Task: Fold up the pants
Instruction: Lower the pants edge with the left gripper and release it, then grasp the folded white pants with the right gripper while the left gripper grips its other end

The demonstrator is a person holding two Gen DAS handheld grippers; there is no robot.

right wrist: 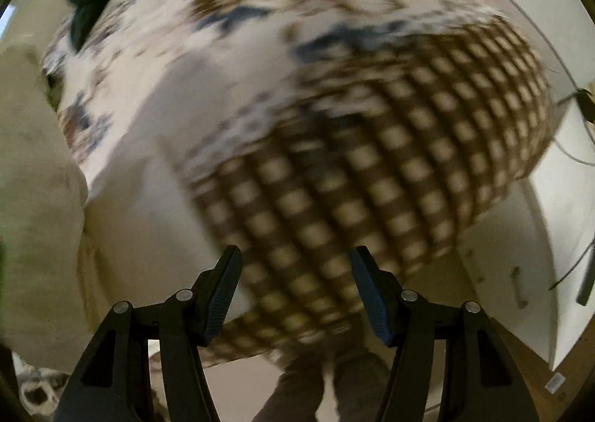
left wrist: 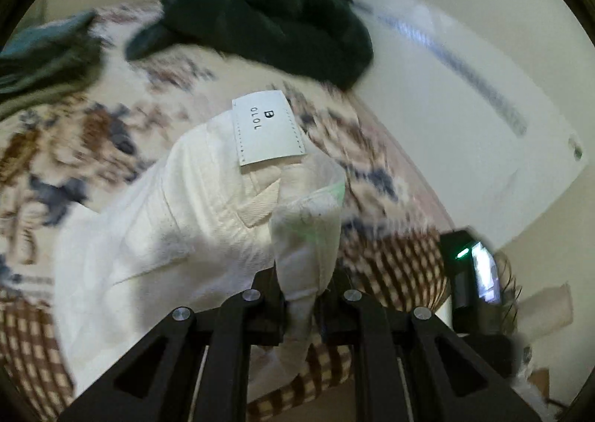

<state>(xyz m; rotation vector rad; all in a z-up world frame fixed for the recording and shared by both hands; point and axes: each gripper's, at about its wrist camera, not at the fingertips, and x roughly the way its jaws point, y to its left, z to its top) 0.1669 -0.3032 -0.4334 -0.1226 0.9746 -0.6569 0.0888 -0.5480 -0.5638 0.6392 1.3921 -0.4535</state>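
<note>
The left gripper (left wrist: pixel 303 295) has its jaws pinching a bunched fold of the cream-white cotton pants (left wrist: pixel 208 213) at about six o'clock in the left wrist view, the cloth squeezed up between the black fingers and rising toward the centre. The pants spread from there toward eight o'clock across the bed, and their waistband sits near the middle of the view with a pale rectangular stitched brand patch (left wrist: pixel 268 128) on it, printed in dark letters. They lie on a floral bedspread in cream, brown and blue (left wrist: pixel 74 147), which carries a brown-and-cream checked border (left wrist: pixel 394 266) toward four o'clock. A dark green crumpled garment (left wrist: pixel 267 13) rests on the bedspread at twelve o'clock, well apart from the pants, and a grey-green piece of cloth (left wrist: pixel 44 57) lies at ten o'clock. A black device with a small green light (left wrist: pixel 468 273) stands at four o'clock, beyond the bed edge. In the right wrist view the right gripper (right wrist: pixel 295 284) has its jaws spread wide with nothing between them, hovering above the checked border (right wrist: pixel 372 176); the picture is blurred. The pants (right wrist: pixel 37 199) show there as a cream mass at nine o'clock, apart from the right gripper.
</note>
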